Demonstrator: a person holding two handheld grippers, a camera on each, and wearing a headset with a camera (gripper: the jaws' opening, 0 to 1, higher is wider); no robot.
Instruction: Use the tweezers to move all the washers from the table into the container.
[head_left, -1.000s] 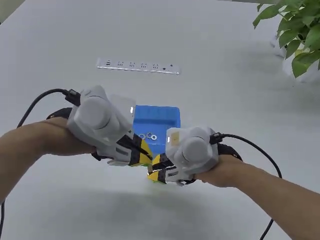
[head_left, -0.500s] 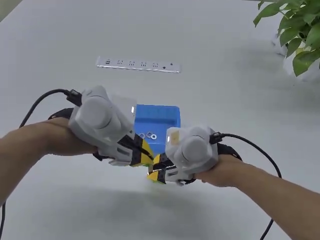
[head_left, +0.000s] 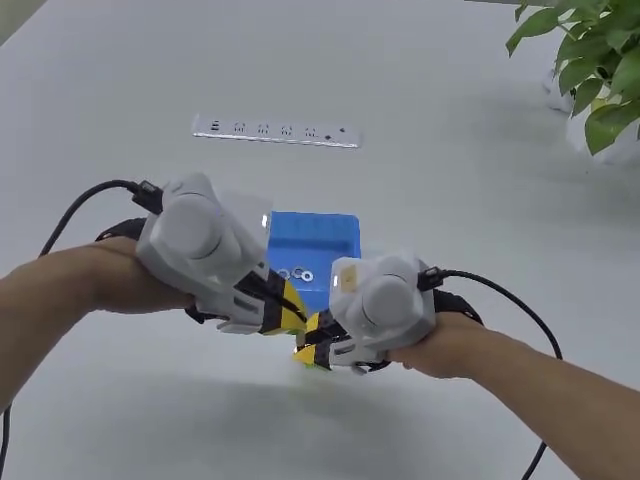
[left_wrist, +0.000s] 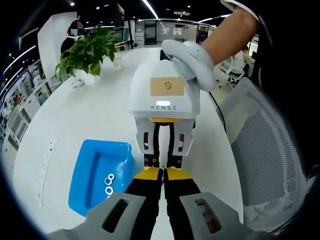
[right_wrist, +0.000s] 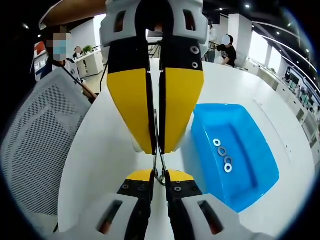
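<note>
Right gripper view, nothing has budged this past second: my left tool (right_wrist: 156, 150) and right tool (right_wrist: 160, 176) stay nose to nose, both pinched narrow on the tweezers (right_wrist: 159, 165), four washers (right_wrist: 222, 155) lying in the blue container (right_wrist: 247, 132) alongside, so I judge the handover unfinished.
</note>
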